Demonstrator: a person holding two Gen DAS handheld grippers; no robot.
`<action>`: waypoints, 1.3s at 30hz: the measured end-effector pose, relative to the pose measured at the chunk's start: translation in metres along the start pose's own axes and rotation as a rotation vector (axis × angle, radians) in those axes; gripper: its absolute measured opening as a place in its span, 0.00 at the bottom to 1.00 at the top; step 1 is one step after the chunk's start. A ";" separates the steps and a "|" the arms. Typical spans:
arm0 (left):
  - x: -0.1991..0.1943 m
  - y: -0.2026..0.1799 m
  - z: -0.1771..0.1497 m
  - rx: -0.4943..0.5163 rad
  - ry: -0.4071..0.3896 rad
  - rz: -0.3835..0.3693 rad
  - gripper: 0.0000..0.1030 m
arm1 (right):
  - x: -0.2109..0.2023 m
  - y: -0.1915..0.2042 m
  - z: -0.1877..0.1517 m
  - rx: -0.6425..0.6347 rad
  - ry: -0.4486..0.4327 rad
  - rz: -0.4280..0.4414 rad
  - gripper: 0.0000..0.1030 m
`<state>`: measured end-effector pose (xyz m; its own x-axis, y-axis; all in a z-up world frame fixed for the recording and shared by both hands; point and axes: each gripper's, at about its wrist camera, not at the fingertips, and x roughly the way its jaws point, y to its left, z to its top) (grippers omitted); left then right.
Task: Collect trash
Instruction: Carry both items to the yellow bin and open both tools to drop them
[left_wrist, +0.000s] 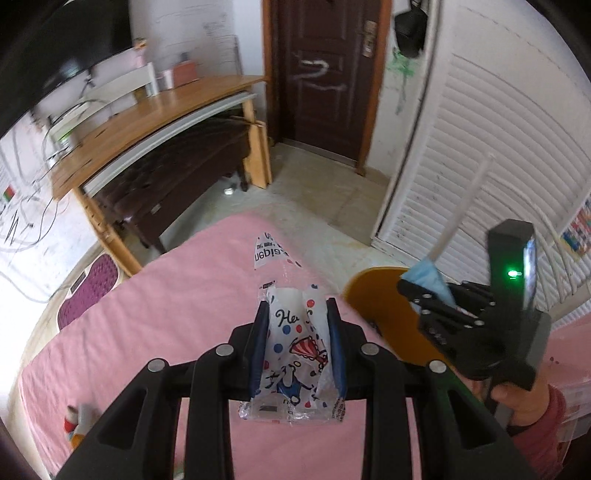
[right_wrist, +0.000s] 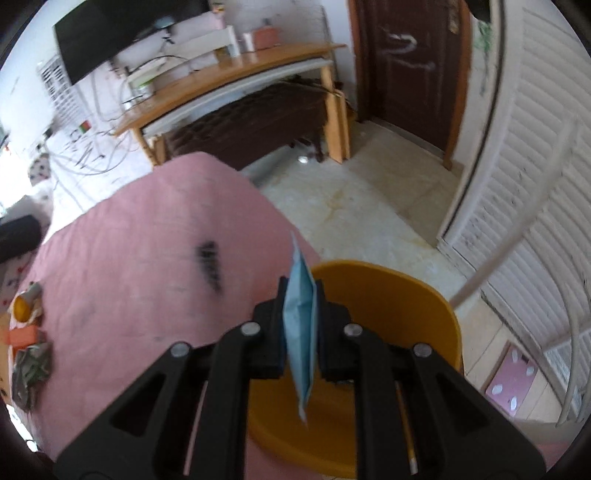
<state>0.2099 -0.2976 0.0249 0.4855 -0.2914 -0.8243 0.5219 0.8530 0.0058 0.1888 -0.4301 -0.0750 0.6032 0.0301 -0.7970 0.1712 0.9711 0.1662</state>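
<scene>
My left gripper (left_wrist: 297, 310) is shut on a crumpled plastic snack wrapper (left_wrist: 295, 354) with red and blue dots, held above the pink bed (left_wrist: 166, 314). My right gripper (right_wrist: 301, 291) is shut on a folded blue face mask (right_wrist: 301, 325), held over the open orange bin (right_wrist: 436, 314). In the left wrist view the right gripper (left_wrist: 421, 291) with the blue mask (left_wrist: 428, 277) hangs above the orange bin (left_wrist: 384, 306), just right of the wrapper.
More litter lies on the bed's left edge: an orange-capped item (right_wrist: 24, 304), an orange packet (right_wrist: 24, 336) and a crumpled dark wrapper (right_wrist: 31, 369). A wooden desk (left_wrist: 147, 122), brown door (left_wrist: 325, 74), white louvred wardrobe (left_wrist: 498, 155) and tiled floor (right_wrist: 362, 206) surround the bed.
</scene>
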 end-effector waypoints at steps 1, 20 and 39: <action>0.004 -0.007 0.002 0.010 0.006 -0.005 0.25 | 0.004 -0.004 -0.002 0.010 0.005 -0.005 0.12; 0.089 -0.077 0.021 -0.098 0.117 -0.222 0.56 | 0.005 -0.086 -0.034 0.155 0.009 -0.111 0.36; 0.003 0.013 -0.015 -0.202 -0.001 -0.175 0.68 | -0.038 -0.011 -0.021 0.047 -0.058 -0.045 0.57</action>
<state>0.2077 -0.2803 0.0136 0.4012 -0.4424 -0.8021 0.4474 0.8587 -0.2499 0.1473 -0.4371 -0.0589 0.6378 -0.0289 -0.7697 0.2352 0.9589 0.1589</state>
